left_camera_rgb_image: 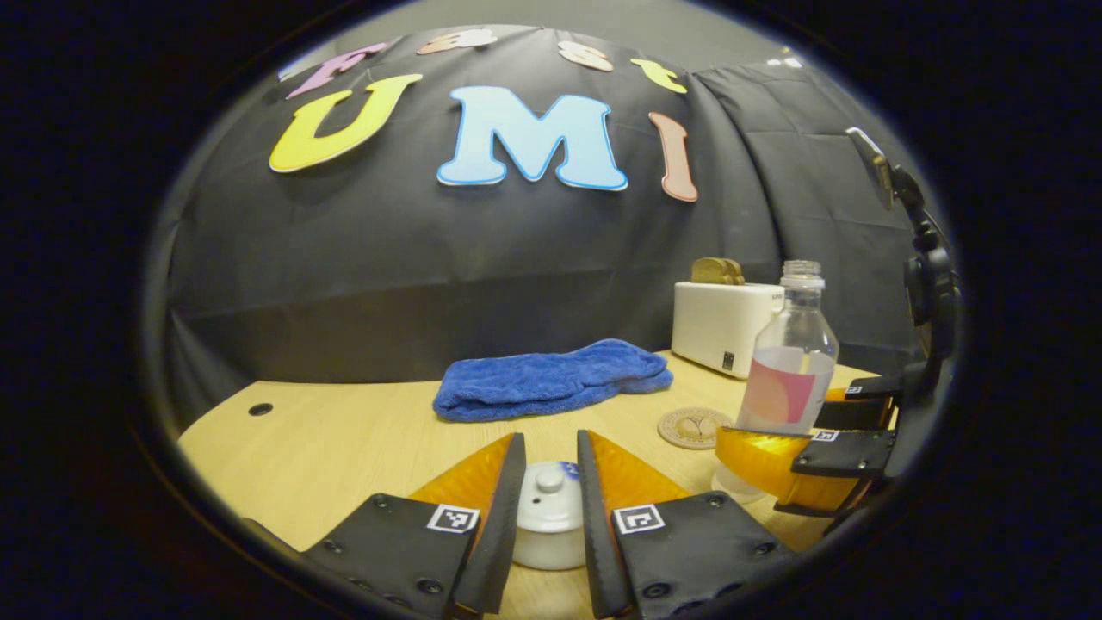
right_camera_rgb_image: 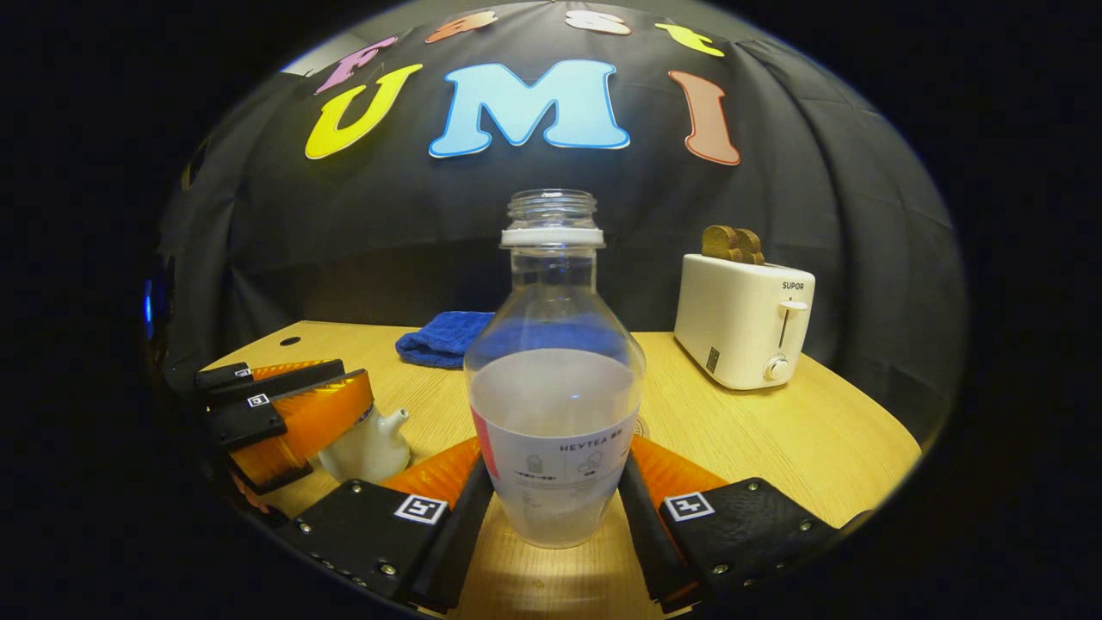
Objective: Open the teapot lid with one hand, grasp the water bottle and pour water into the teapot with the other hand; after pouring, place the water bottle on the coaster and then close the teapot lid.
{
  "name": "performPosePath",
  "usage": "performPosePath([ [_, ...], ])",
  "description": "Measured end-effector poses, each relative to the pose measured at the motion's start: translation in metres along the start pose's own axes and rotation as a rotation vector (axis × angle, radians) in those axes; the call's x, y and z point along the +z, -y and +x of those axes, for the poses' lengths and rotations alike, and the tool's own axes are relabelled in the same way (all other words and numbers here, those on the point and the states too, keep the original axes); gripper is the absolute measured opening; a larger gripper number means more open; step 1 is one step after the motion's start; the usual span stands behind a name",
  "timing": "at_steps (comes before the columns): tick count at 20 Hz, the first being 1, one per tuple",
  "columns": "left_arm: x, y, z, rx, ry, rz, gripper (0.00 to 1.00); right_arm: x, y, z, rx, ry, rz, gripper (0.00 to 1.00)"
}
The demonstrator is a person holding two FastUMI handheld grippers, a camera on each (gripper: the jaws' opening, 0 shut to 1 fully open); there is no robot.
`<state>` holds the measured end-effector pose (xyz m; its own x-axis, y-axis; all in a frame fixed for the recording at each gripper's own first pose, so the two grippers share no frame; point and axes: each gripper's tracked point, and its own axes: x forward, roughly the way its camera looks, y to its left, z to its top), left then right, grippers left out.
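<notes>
A white teapot [right_camera_rgb_image: 366, 448] stands on the wooden table [left_camera_rgb_image: 344, 448] with its spout toward the bottle. Its domed lid [left_camera_rgb_image: 549, 508] rests on the pot. My left gripper [left_camera_rgb_image: 551, 437] is lowered over it, with a finger pressed against each side of the lid. The uncapped water bottle [right_camera_rgb_image: 551, 379], about half full, stands upright on the table. My right gripper [right_camera_rgb_image: 555, 443] is shut on its labelled lower half. The left gripper view shows the bottle [left_camera_rgb_image: 788, 379] in the right gripper [left_camera_rgb_image: 801, 426], just right of the round coaster [left_camera_rgb_image: 693, 428].
A folded blue towel [left_camera_rgb_image: 551, 379] lies behind the teapot. A white toaster [right_camera_rgb_image: 745, 323] with bread in its slots stands at the back right. The coaster lies between towel, toaster and bottle. The black cloth wall closes off the table's far side.
</notes>
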<state>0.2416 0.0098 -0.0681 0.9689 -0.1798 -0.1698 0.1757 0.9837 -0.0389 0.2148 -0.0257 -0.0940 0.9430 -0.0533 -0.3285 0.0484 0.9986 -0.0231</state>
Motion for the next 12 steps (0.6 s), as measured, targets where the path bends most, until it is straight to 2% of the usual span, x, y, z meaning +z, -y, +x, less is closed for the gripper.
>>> performPosePath([
  [3, -0.0022, 0.0032, 0.0014, 0.001, -0.013, 0.031, 0.42, 0.0006, 0.0003, 0.0002, -0.002, -0.001, 0.001, 0.77],
  [4, -0.0026, -0.0001, 0.0025, 0.015, -0.012, 0.041, 0.48, -0.0001, 0.0001, 0.0003, -0.002, -0.001, 0.001, 0.77],
  [5, 0.0068, -0.0062, -0.0043, 0.039, 0.007, 0.041, 0.43, 0.0002, -0.0001, 0.0003, -0.002, -0.001, 0.001, 0.77],
  [6, 0.0007, -0.0052, 0.0007, 0.048, 0.01, 0.034, 0.18, -0.0005, -0.0002, -0.0001, -0.002, -0.001, 0.001, 0.77],
  [7, -0.0001, -0.0045, 0.0007, 0.046, 0.011, 0.031, 0.15, 0.0006, 0.0, -0.0005, -0.002, -0.001, 0.001, 0.77],
  [12, 0.0015, -0.0042, -0.0009, 0.042, 0.022, 0.018, 0.18, -0.0003, -0.0001, 0.0001, -0.002, 0.0, 0.002, 0.77],
])
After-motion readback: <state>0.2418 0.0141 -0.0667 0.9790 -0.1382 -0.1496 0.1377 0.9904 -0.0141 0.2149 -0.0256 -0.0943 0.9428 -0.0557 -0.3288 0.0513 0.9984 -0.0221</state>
